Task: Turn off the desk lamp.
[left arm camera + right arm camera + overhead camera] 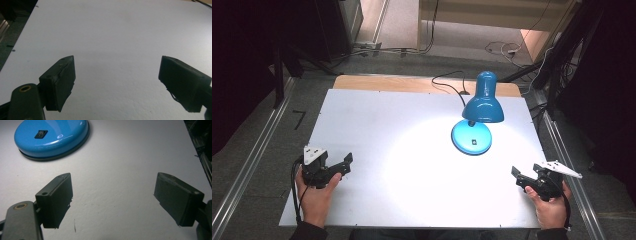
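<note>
Two tools in hand, both with jaws spread wide and nothing between them. Left tool [343, 165] sits low at the near left of the white surface [377, 130], well apart from the lamp; in the left gripper view its black pads [65, 80] frame bare board. Centre-right: blue desk lamp [477, 115] stands upright toward the far right of the surface, shade tilted down over its round base [471, 137], lit, throwing a bright pool across the board; its cord runs off the far edge. A small black rocker switch [41, 134] sits on top of the base, plain in the right gripper view. Right tool [521, 178] rests at the near right corner, nearer the lamp than the left one, aimed roughly at the base. Judgement: the step in hand looks like a reach to the lamp, most likely by the right tool. To do it well, approach low and from the near side, keep clear of the overhanging shade, and press the rocker with one pad tip straight down so the base does not slide; the left tool could steady the base rim if it shifts
</note>
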`<state>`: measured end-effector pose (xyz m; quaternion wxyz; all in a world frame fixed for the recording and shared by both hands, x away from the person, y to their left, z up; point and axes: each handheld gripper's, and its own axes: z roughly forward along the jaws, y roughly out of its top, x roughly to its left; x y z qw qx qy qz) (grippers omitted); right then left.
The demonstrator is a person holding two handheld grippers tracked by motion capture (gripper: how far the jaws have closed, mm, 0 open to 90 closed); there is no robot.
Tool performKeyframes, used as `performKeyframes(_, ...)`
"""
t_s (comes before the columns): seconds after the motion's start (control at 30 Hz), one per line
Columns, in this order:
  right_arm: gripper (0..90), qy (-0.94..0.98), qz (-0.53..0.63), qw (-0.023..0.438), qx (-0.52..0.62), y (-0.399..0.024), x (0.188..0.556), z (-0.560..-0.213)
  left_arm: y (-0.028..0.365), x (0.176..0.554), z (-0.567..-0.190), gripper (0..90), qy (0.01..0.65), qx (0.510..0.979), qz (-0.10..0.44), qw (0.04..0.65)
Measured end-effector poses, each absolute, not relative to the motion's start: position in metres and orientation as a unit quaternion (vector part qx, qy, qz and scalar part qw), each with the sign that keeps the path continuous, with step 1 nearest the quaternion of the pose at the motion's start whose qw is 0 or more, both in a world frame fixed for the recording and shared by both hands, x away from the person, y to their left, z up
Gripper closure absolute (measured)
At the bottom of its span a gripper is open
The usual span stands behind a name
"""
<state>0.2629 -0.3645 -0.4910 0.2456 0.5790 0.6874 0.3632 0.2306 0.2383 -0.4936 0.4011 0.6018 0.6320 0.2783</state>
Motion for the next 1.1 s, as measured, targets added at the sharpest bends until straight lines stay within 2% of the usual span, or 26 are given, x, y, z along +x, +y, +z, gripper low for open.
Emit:
performKeyframes(0.47,13.2,0.69,0.381,0.231,0.57,-0.348,0.266,-0.489,0.241,0.229,-0.493,15.1,0.633,0.599,0.279,0.404)
performKeyframes(1.1,13.6,0.69,0.382,0.237,0.567,-0.341,0.271,-0.486,0.242,0.229,-0.494,15.1,0.634,0.597,0.278,0.406)
